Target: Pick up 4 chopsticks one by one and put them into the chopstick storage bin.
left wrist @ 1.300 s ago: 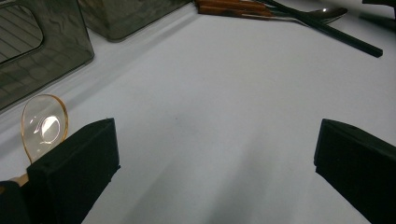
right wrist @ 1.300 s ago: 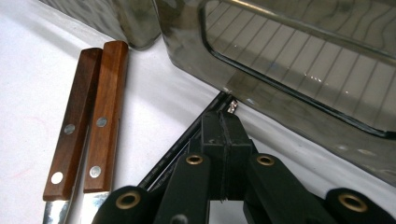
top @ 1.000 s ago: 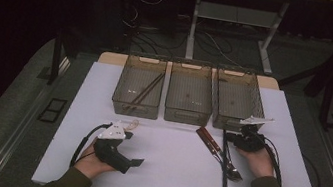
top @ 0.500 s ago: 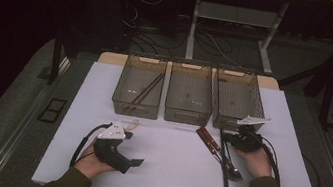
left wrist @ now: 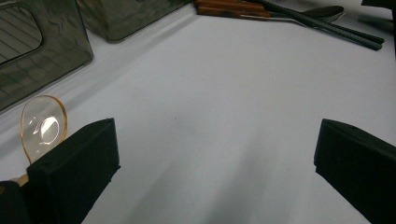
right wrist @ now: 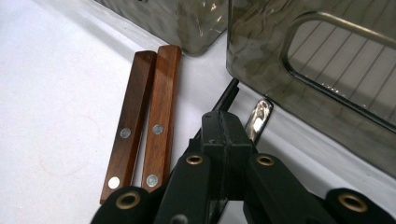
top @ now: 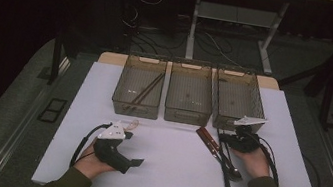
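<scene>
Your right hand (top: pixel 251 160) rests on the white table (top: pixel 171 175) at its right side, in front of the right bin (top: pixel 238 99), with the forearm coming in from the bottom edge. The right gripper (right wrist: pixel 227 135) in it points away from you, toward the bins, and is low over the cutlery. Its jaws are together; in the right gripper view they meet over a thin black chopstick (right wrist: pixel 227 95), but you cannot tell from the pictures if the pads really pinch it.

The black chopsticks (top: pixel 225 176) lie flat, their long axis going from the right bin toward your edge of the table. Just left of them lie two knives with wooden handles (right wrist: pixel 142 119), side by side, handles toward the bins. A metal spoon (top: pixel 234 173) lies among them.

Your left hand (top: pixel 93 160) rests at the left front of the table. The left gripper (left wrist: pixel 215 154) points to the right across the table, jaws wide apart with nothing between them. A clear amber spoon (left wrist: pixel 43 125) lies just beside its one jaw.
</scene>
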